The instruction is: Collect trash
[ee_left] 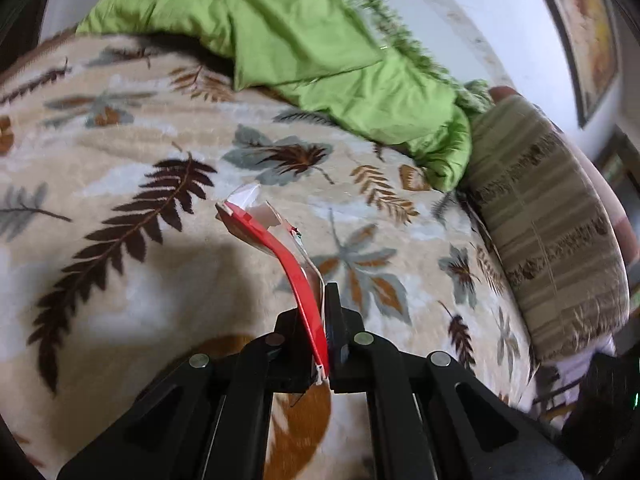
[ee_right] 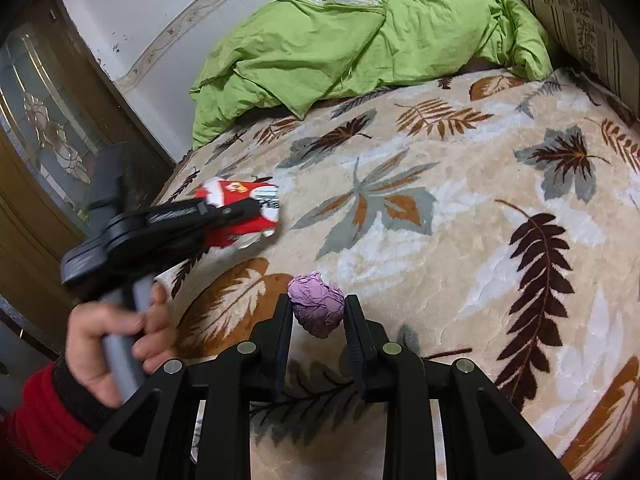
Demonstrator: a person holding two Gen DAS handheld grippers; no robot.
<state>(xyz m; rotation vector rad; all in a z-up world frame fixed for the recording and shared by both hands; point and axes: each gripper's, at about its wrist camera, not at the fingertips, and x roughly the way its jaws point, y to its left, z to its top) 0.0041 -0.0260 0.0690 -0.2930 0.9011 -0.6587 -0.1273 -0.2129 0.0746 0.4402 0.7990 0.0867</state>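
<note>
My left gripper (ee_left: 322, 300) is shut on a flattened red and white wrapper (ee_left: 276, 240), which sticks up edge-on from between the black fingers, above the leaf-patterned blanket (ee_left: 140, 128). In the right wrist view the same left gripper (ee_right: 256, 210) appears at the left, held by a hand (ee_right: 116, 332), with the red and white wrapper (ee_right: 244, 216) clamped at its tip just over the blanket (ee_right: 460, 208). My right gripper (ee_right: 318, 312) is shut on a crumpled purple paper ball (ee_right: 318, 310), pinched between its two pads above the blanket.
A bunched green quilt (ee_right: 360, 44) lies at the far side of the bed. A striped pillow (ee_left: 544, 232) stands at the bed's right edge. A wooden door with patterned glass (ee_right: 44, 128) is at the left, past the bed's edge. A red sleeve (ee_right: 44, 420) shows at lower left.
</note>
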